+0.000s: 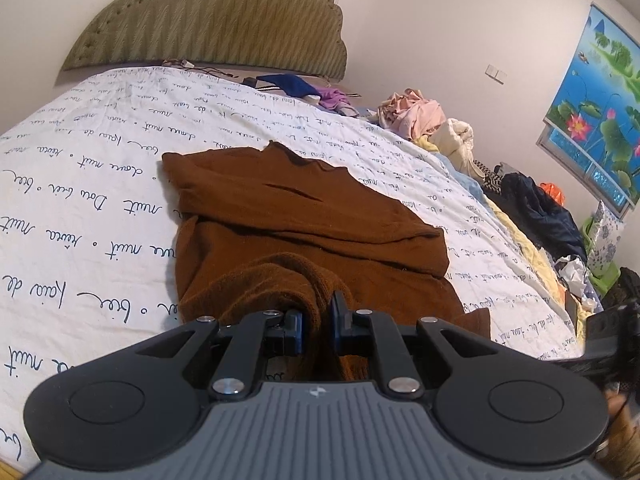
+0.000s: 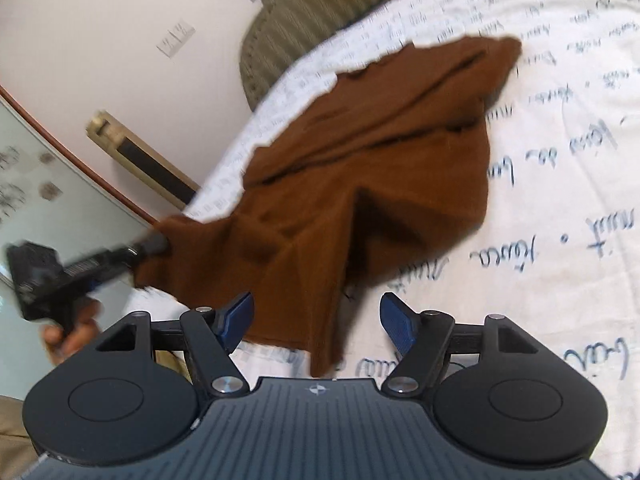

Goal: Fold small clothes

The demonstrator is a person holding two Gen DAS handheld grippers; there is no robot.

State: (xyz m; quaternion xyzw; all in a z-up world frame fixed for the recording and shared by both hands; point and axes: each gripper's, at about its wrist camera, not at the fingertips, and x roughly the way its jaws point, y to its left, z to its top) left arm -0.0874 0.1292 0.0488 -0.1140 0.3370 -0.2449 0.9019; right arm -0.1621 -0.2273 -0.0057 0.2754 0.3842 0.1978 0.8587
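A brown knit garment (image 1: 296, 216) lies on the white bedsheet with script print (image 1: 80, 208). My left gripper (image 1: 318, 320) is shut on the garment's near edge, with a bunch of cloth between its blue pads. In the right wrist view the garment (image 2: 360, 168) is lifted at its left corner by the left gripper (image 2: 154, 246), held in a hand. My right gripper (image 2: 318, 320) is open and empty, its blue pads (image 2: 396, 322) just short of a hanging fold of the garment.
A padded olive headboard (image 1: 216, 24) stands at the far end of the bed. Piles of other clothes (image 1: 416, 114) lie along the bed's right side, with dark clothes (image 1: 536, 208) further along. A lotus picture (image 1: 596, 96) hangs on the right wall.
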